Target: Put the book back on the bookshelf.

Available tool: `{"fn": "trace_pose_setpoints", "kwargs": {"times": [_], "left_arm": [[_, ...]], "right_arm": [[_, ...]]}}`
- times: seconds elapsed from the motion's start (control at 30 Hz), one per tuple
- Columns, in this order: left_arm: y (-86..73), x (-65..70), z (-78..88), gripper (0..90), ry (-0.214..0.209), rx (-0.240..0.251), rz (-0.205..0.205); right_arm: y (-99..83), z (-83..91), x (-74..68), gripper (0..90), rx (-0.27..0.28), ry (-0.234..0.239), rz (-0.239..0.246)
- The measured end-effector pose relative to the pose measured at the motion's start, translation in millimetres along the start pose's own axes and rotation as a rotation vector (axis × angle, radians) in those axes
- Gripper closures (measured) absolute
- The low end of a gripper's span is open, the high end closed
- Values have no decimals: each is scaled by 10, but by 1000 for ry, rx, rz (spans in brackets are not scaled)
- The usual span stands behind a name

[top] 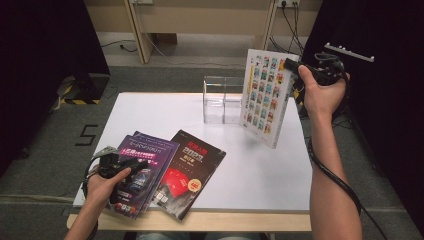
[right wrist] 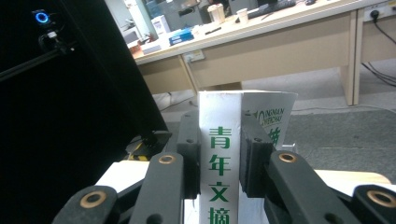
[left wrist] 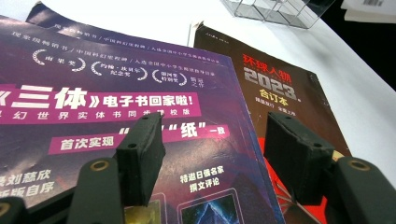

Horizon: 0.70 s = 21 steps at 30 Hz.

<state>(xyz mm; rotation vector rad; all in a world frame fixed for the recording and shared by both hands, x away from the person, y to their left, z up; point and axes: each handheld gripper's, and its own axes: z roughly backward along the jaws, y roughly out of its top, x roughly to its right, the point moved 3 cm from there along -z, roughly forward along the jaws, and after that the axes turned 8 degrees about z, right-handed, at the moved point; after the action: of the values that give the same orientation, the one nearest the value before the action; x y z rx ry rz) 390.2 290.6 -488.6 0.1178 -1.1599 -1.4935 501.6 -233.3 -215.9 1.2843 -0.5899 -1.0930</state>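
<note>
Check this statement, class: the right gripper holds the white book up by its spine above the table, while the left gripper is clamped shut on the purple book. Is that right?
Not quite. In the left gripper view the left gripper has its jaws open above the purple book, gripping nothing. The rest stands: the right gripper pinches the spine of the white book above the table.

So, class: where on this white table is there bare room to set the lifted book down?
Bare white table lies left of the clear holder, and in front of it beside the black magazine. The near left corner is crowded with the purple books under the left gripper.
</note>
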Motion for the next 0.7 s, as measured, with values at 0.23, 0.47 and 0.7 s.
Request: {"fn": "trace_pose_setpoints", "kwargs": {"times": [0.23, 0.47, 0.7], "left_arm": [[8, 14, 1, 369, -3, 2, -4], [-1, 15, -10, 369, -2, -4, -3], [-3, 24, -19, 370, -6, -8, -6]], "right_arm": [[49, -74, 48, 742, 4, -42, 17], [73, -93, 127, 741, 5, -75, 27], [58, -161, 148, 742, 6, -113, 50]]}}
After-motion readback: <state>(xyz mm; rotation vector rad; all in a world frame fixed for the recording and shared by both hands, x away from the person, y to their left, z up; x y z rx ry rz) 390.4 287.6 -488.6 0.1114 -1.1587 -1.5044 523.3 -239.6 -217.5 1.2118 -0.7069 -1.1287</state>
